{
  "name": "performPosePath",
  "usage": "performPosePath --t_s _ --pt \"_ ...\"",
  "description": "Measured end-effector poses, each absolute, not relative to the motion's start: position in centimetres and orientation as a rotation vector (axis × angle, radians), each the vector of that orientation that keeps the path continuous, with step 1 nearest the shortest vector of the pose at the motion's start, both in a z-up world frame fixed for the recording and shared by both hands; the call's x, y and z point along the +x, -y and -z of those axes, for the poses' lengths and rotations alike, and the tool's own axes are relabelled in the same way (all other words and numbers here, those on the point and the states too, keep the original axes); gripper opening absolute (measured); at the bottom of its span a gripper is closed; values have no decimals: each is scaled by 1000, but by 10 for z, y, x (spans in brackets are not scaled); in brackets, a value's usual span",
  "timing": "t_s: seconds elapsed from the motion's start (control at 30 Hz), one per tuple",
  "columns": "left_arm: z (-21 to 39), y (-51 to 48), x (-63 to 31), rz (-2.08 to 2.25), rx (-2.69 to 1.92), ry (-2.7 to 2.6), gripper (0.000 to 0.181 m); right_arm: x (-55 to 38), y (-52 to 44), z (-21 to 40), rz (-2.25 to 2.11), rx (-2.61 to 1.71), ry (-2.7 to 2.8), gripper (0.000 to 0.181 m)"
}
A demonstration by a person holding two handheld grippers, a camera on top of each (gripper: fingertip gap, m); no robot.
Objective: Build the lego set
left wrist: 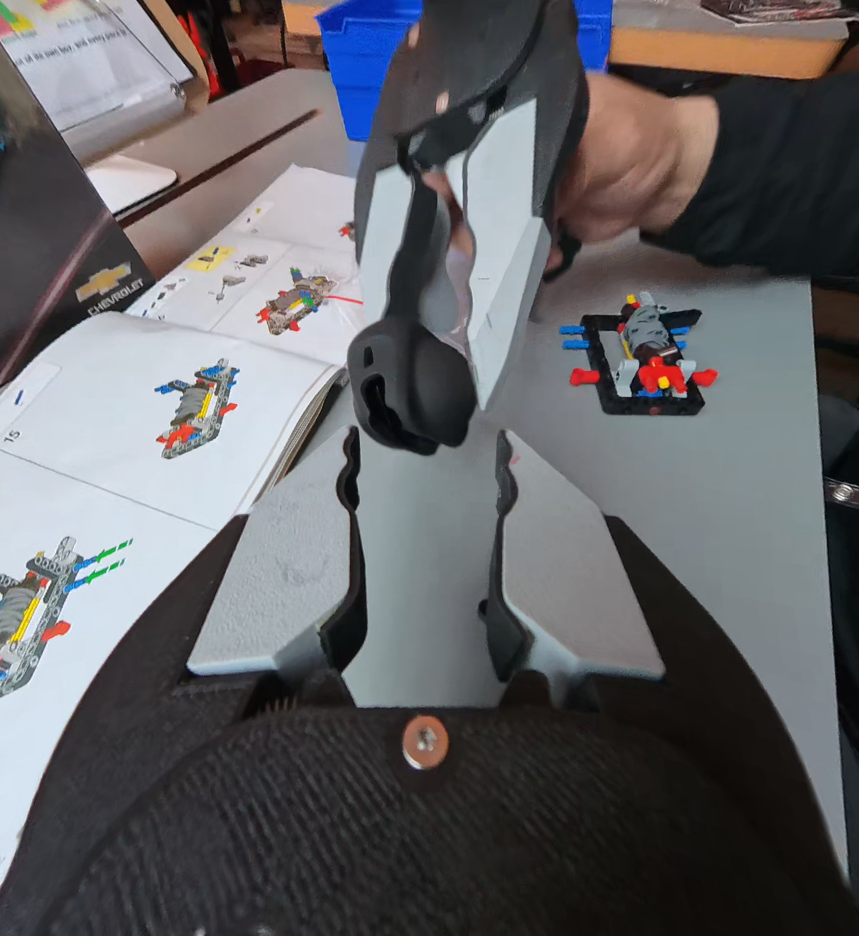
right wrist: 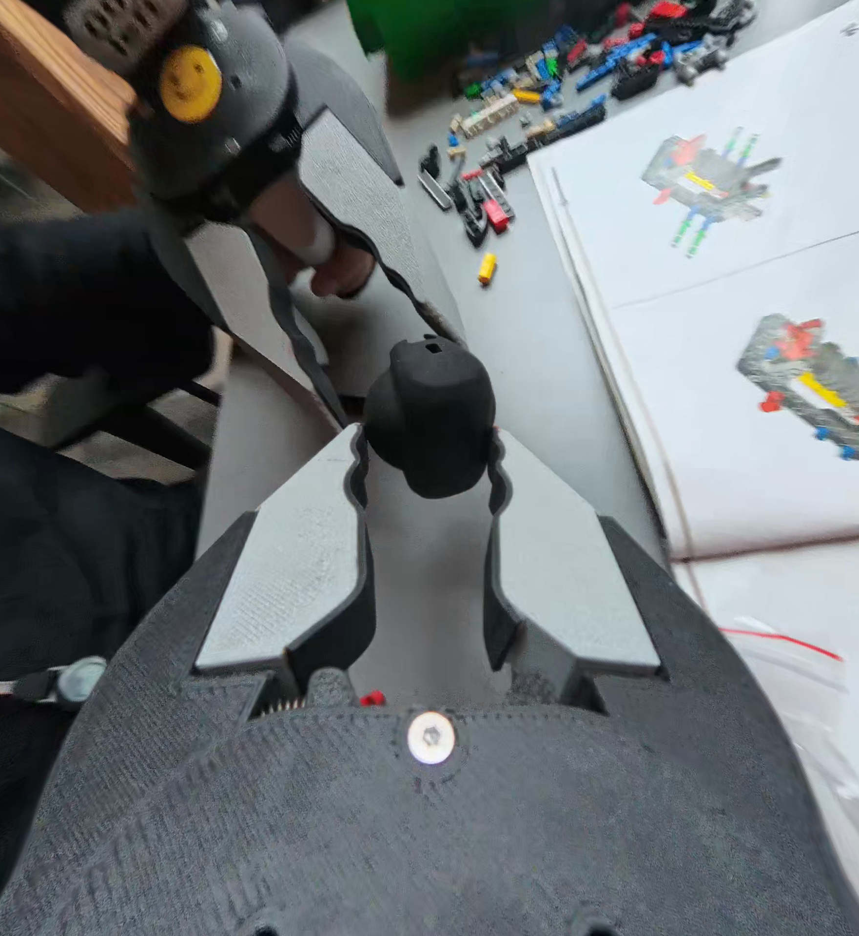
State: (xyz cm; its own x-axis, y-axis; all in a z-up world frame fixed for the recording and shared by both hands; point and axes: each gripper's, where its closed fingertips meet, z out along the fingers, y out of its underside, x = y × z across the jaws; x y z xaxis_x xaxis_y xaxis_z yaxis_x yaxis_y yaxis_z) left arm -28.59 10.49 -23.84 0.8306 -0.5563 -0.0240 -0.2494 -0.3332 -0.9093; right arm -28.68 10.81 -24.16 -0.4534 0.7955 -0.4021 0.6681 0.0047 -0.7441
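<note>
Your right gripper (right wrist: 427, 445) has its jaws closed partway around a rounded black piece (right wrist: 430, 420), which sits pinched between the 2 fingertips at their very ends. In the left wrist view the same black piece (left wrist: 409, 390) hangs from the right gripper (left wrist: 442, 395) just above and ahead of your left gripper (left wrist: 427, 440), whose jaws stand wide apart with nothing between them.

The part-built lego chassis (left wrist: 642, 354) lies flat on the grey counter (left wrist: 721, 557) to the right, well apart from both grippers: a black rectangular frame holding a grey core, with red and blue pins sticking out at its sides.

The open instruction booklet (left wrist: 113, 456) lies on the counter to your left. In the right wrist view, loose lego pieces (right wrist: 544, 101) lie scattered straight on the counter beyond the booklet (right wrist: 746, 329), with a single yellow piece (right wrist: 487, 268) apart from the pile.

As for containers, a blue bin (left wrist: 361, 66) stands at the far edge of the counter; you cannot tell what is in it. A dark product box (left wrist: 27, 228) stands at the left.
</note>
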Motion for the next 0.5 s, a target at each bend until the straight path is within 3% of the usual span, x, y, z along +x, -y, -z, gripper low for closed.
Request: performPosePath --t_s 0.2,0.3,0.4,0.5 --pt "252 -102 -305 370 -2005 -532 48 -285 -127 271 -625 -1381 2387 45" --pt "257 -102 -303 371 -2024 -536 43 -291 -108 256 -765 -1274 2372 44" --pt "267 -102 -305 332 -2080 -561 40 -286 -119 286 -452 -1186 2449 45" --pt "273 -100 -302 340 -2101 -584 37 -286 -111 290 -568 -1235 2471 45"
